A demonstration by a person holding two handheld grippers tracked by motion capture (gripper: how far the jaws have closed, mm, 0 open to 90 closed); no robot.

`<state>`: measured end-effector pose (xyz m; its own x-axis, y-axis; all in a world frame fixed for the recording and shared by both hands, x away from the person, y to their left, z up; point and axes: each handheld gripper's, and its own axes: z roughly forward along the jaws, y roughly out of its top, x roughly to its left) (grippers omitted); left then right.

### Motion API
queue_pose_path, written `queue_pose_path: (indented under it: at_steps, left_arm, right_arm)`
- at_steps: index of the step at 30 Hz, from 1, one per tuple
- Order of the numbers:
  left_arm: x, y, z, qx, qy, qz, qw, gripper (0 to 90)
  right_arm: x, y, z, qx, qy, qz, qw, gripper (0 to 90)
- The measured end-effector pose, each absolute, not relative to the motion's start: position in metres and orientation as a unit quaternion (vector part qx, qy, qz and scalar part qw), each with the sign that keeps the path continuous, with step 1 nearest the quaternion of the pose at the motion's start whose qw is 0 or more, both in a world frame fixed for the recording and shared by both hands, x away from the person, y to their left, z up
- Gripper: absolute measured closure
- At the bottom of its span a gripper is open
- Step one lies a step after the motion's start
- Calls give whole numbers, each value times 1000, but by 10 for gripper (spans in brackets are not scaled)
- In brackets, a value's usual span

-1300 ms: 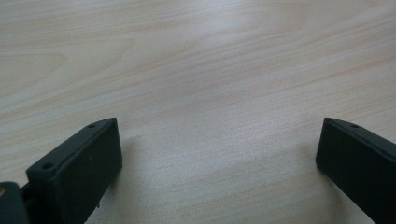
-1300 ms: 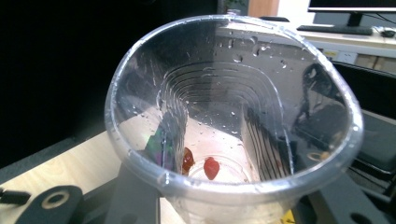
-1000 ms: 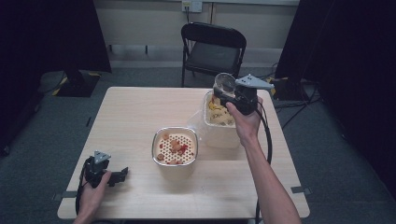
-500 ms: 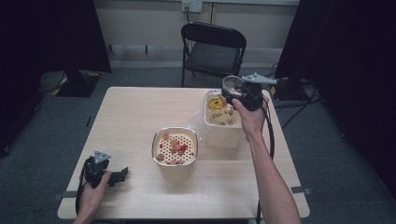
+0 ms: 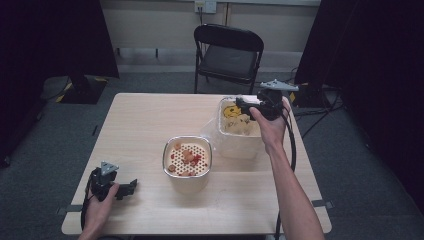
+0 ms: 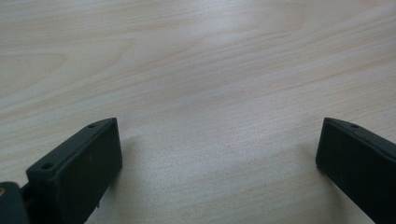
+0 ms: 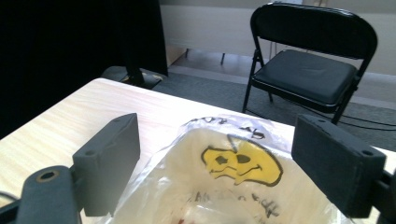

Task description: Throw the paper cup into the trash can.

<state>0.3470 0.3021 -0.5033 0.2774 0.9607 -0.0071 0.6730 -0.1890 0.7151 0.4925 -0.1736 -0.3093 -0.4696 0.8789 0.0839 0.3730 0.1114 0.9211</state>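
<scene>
A white container (image 5: 239, 144) lined with a clear plastic bag (image 7: 187, 186) stands at the table's right back; the bag bears a yellow smiley face (image 7: 240, 163). My right gripper (image 5: 243, 103) hovers over the container's far rim. In the right gripper view its jaws (image 7: 215, 135) have just been opening and stand wide, with nothing pressed between them. A white bowl (image 5: 165, 159) with a perforated insert holds red and orange pieces at the table's middle. My left gripper (image 5: 129, 187) rests open on the front left of the table, its jaws (image 6: 219, 135) apart over bare wood.
The pale wooden table (image 5: 145, 125) has free room on its left half. A black folding chair (image 5: 227, 55) stands behind the far edge. Dark curtains hang at both sides, and cables run on the floor at the right.
My right gripper has shifted right and slightly down over the bag-lined container, and its jaws have gone from shut to wide. The pale rounded shape at its jaws is gone. The left gripper has stayed still.
</scene>
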Motion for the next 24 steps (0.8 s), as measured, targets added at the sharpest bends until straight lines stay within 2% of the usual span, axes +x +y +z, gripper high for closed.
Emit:
queue_pose_path:
  at_steps: [13,17,24]
  left_arm:
    - [347,302,-503,736,555,230,311,0]
    - [347,302,-503,736,555,231,311,0]
    - [347,302,-503,736,555,231,311,0]
  right_arm:
    - [447,-185,-326,436,709,493,252,149]
    - [428,-186,-336,423,725,475,263,151]
    - [387,-200,-355,434,717,482,255,149]
